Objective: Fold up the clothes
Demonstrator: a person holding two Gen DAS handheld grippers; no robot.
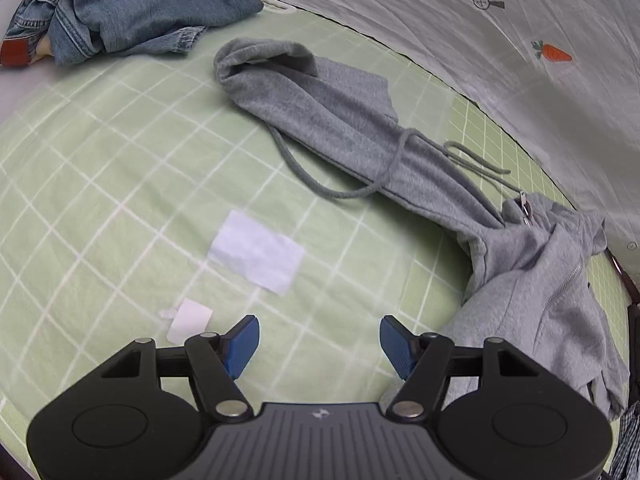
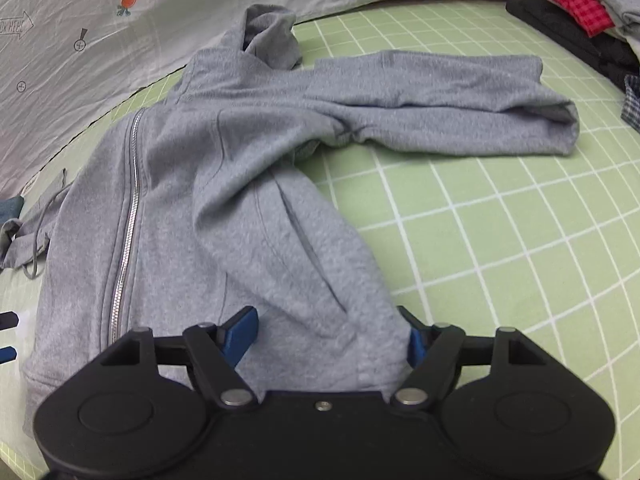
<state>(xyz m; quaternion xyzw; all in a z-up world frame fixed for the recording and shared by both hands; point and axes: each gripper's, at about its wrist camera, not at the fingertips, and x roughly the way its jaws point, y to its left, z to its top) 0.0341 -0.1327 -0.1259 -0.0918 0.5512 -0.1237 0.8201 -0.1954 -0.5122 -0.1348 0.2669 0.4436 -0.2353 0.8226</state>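
Presently, left wrist view: the left gripper [image 1: 319, 346] is hanging over the green checked bed sheet [image 1: 100, 184] with its blue pads [image 1: 242, 344] standing apart and only bare sheet between them. The grey hoodie [image 1: 344, 120] is lying ahead and to the right of this gripper, clear of it; one long part is stretching away toward the upper left, its drawcord [image 1: 316, 184] looping onto the sheet, while the bunched body with the zipper is sitting at the right edge, near the right pad but not touching it. A white patch [image 1: 256, 254] and a small white piece [image 1: 190, 320] are lying on the sheet just ahead and left of the gripper. A denim garment [image 1: 132, 4] is heaped far off at the upper left. A pale cover with a carrot print [image 1: 554, 53] is running along the top.

Right wrist view: the right gripper [image 2: 332, 336] is sitting right at the hoodie's [image 2: 208, 168] near hem, jaws parted, with cloth lying between the pads; the pads are not pinching it. The zipper [image 2: 128, 216] is running up the left side, a sleeve [image 2: 460, 104] is reaching out to the right, the hood standing crumpled at the top. Other clothes [image 2: 576, 4], red checked and dark, are piled at the upper right.
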